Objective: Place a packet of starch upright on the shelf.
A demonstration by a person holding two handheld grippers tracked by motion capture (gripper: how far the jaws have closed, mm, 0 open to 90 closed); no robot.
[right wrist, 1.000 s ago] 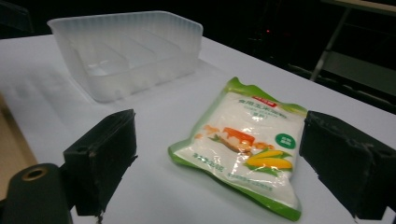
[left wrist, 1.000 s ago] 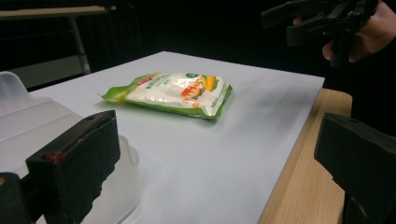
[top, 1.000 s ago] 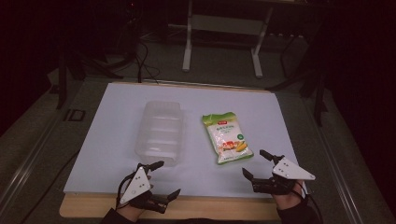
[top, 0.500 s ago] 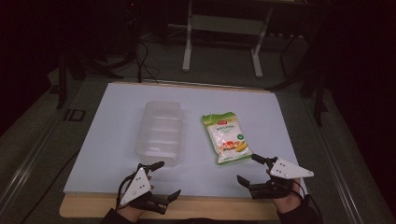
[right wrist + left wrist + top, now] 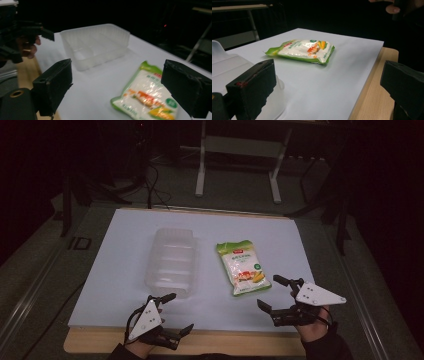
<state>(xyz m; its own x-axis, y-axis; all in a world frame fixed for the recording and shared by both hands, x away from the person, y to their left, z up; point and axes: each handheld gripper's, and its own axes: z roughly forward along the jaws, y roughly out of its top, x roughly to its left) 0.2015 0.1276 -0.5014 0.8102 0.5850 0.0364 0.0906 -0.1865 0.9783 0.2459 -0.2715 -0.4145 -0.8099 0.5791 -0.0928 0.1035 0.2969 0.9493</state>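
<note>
Clear plastic tray [image 5: 170, 261] beside green snack bag [image 5: 243, 267]; white table [image 5: 120, 245].

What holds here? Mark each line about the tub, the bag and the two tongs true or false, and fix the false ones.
1. The bag lies inside the tub. False: it lies flat on the white mat, beside the tub and apart from it.
2. The tub is empty. True.
3. The right tongs are shut on the bag. False: their jaws stand open, near the bag's corner, holding nothing.
4. The left tongs are open. True: they sit at the table's near edge, just in front of the tub.
5. The bag is green-edged with corn pictured on it. True.
</note>
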